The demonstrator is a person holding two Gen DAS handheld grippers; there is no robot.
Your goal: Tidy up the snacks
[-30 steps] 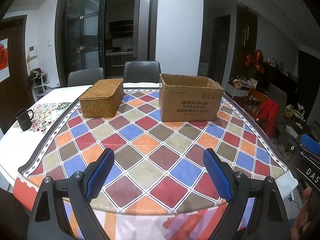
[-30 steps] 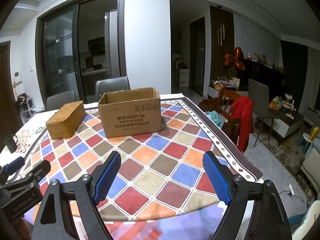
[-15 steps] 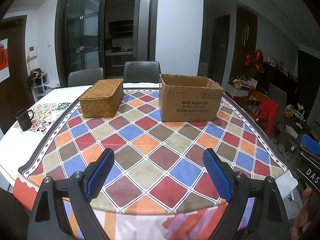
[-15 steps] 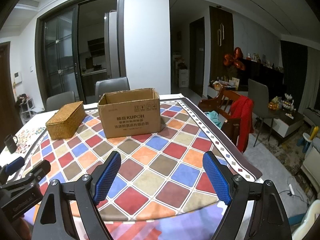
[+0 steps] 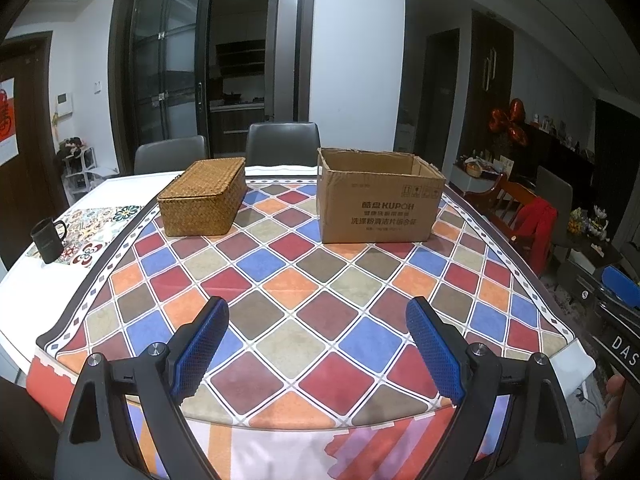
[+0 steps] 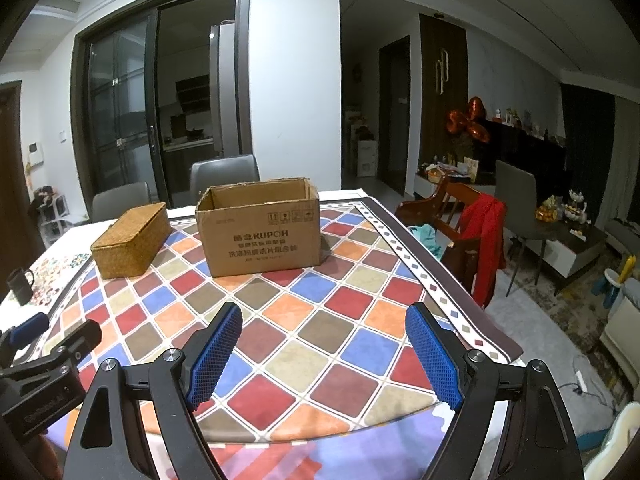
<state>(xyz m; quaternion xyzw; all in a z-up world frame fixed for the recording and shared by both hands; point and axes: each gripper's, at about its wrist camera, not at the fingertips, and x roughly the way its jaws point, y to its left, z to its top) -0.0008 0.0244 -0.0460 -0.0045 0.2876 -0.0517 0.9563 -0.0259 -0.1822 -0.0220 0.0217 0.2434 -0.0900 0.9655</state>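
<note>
Left claw point(image 5: 316, 344) unmoved, jaws wide, right claw point(image 6: 320, 350) seemingly likewise

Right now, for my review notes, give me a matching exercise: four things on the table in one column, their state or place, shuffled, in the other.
Things:
1. wicker basket
2. cardboard box
3. black mug
4. left gripper

States:
A. top open, flaps up
B. on the patterned placemat near the table's left edge
C. open, nothing between its pads
D. lid closed

Pairs: 1-D, 2-A, 3-B, 4-C
</note>
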